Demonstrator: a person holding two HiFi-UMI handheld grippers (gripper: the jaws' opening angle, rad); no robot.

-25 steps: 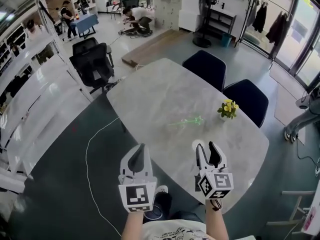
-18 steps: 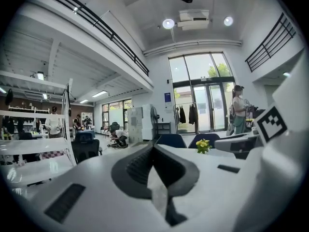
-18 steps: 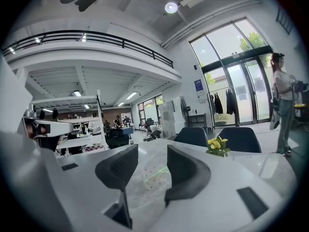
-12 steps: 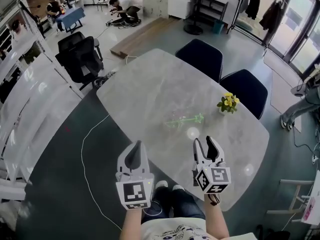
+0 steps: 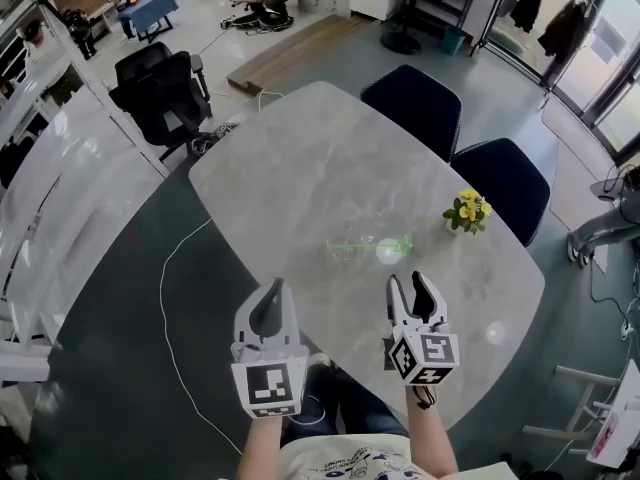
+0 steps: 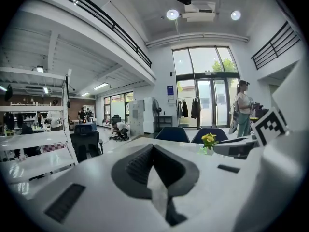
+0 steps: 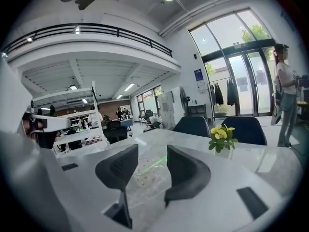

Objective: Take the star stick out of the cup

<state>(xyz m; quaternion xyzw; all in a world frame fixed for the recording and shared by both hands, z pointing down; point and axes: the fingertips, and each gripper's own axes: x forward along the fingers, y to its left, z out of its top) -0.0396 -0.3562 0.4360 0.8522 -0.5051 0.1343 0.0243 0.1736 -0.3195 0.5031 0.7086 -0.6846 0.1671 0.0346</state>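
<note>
Grey marble table (image 5: 290, 178), L gripper (image 5: 274, 294) jaws together, empty; R gripper (image 5: 407, 282) jaws apart, empty, short of cup (image 7: 145, 175)

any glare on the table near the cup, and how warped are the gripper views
Head view: two round light reflections on the table, one right beside the clear cup and seemingly partly over the star stick. Right gripper view: strong fisheye bending with dark corners, and the cup looks faint because it is transparent. Left gripper view: same fisheye, with bright windows.
</note>
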